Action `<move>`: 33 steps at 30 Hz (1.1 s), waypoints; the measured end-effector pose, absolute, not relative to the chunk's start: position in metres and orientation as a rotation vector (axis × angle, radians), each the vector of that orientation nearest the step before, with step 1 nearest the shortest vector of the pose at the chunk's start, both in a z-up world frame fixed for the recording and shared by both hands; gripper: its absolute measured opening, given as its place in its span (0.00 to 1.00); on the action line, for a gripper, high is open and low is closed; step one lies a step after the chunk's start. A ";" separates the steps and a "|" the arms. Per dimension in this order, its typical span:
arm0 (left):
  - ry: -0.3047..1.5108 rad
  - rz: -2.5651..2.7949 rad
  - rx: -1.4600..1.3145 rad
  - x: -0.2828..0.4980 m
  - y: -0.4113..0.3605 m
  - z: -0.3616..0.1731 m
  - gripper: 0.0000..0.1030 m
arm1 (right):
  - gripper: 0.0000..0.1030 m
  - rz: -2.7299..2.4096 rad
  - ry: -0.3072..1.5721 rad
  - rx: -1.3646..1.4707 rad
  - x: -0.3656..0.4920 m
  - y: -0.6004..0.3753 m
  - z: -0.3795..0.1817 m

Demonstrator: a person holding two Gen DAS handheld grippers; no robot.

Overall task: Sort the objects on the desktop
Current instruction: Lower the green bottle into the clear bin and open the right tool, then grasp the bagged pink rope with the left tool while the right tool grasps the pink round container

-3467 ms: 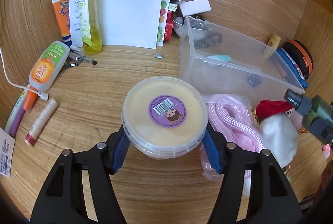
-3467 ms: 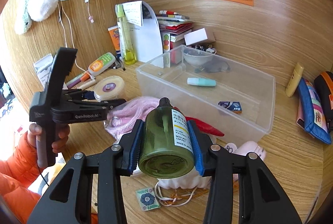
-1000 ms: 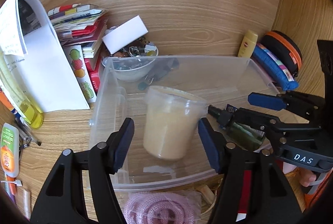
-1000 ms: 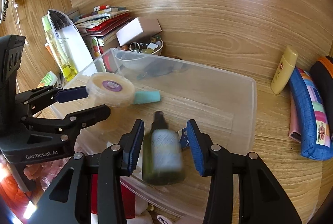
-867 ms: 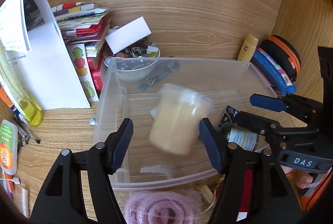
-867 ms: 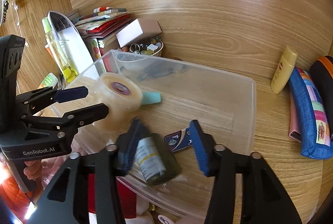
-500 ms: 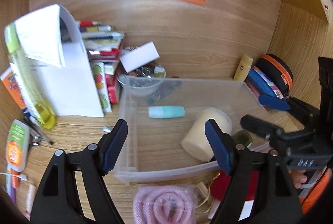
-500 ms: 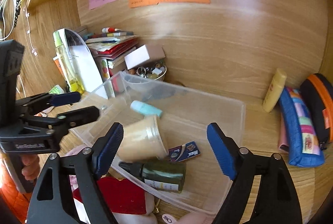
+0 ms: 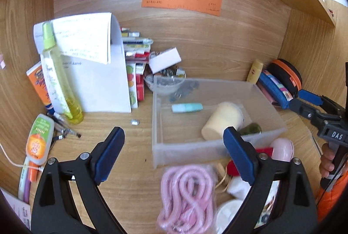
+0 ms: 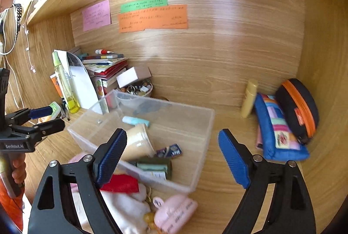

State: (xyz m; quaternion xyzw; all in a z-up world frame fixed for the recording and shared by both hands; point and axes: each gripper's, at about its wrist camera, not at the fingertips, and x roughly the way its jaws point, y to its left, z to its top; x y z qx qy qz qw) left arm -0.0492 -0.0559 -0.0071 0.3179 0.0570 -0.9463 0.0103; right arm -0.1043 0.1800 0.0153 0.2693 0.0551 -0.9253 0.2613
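Left hand-held gripper (image 9: 173, 153): your jaws stand wide and hold nothing; they hover above the counter (image 9: 121, 142), just before the near wall of the clear bin (image 9: 187, 148).
Right hand-held gripper (image 10: 173, 156): also spread wide and empty, raised over the bin's near right corner.
Clear bin: it sits mid-counter, its long side towards you.
Done so far: the cream tub (image 10: 139, 142) lies tipped on its side in the bin, and the green bottle (image 10: 155, 166) lies flat against the near wall. A teal tube (image 9: 187, 107) and a small dark blue packet (image 10: 169, 151) are in there too.
Left to sort, near side: the pink coiled cord (image 9: 187, 190), a red and white soft item (image 10: 121, 188) and a pink case (image 10: 174, 212) lie outside the bin, just before it.
Left to sort, left side: the tall yellow spray bottle (image 9: 58, 79), the orange-labelled bottle (image 9: 39, 140) and loose pens.
Left to sort, right side: a yellow tube (image 10: 249, 99) and the blue pouch (image 10: 276, 127) against the back wall.
Judgement: you look early to midway; most of the clutter is still out on the counter.
Likely next: the pink cord sits nearest your left jaws.
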 end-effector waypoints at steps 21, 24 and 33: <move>0.233 -2.886 1.418 -0.034 -0.051 -0.077 0.90 | 0.83 -2.467 0.181 1.052 -0.090 0.197 -0.059; 0.213 -2.874 1.471 -0.040 -0.045 -0.086 0.90 | 0.83 -2.449 0.203 1.093 -0.093 0.194 -0.067; 0.120 -2.798 1.538 -0.058 -0.041 -0.101 0.92 | 0.74 -2.382 0.207 1.116 -0.096 0.192 -0.077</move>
